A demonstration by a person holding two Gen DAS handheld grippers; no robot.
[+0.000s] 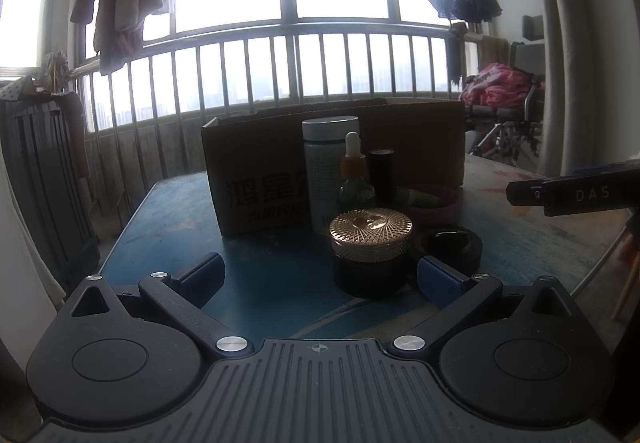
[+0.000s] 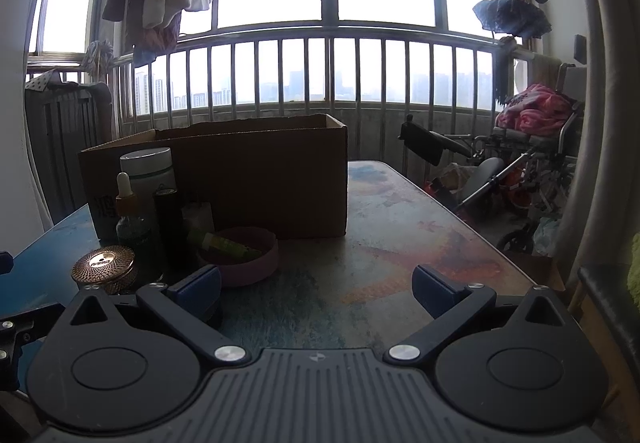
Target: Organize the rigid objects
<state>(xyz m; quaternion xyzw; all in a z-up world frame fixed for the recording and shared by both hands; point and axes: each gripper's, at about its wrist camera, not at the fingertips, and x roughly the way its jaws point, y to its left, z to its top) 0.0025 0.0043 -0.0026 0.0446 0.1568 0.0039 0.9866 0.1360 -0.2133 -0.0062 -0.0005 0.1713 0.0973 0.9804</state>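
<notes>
surface (image 2: 400, 243): worn, blue and rust patches, centre frame
on it, left: cardboard box (image 2: 248, 179), white bottle (image 2: 150, 179), dropper bottle (image 2: 128, 215), gold-lidded jar (image 2: 105, 267), pink bowl (image 2: 248, 259)

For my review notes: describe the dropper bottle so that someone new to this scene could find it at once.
Start at the cardboard box on the table; a cluster of containers stands before it. The dropper bottle stands between the white jar and the black tube, behind the gold-lidded jar. It alone has a white rubber bulb on an amber collar.
</notes>
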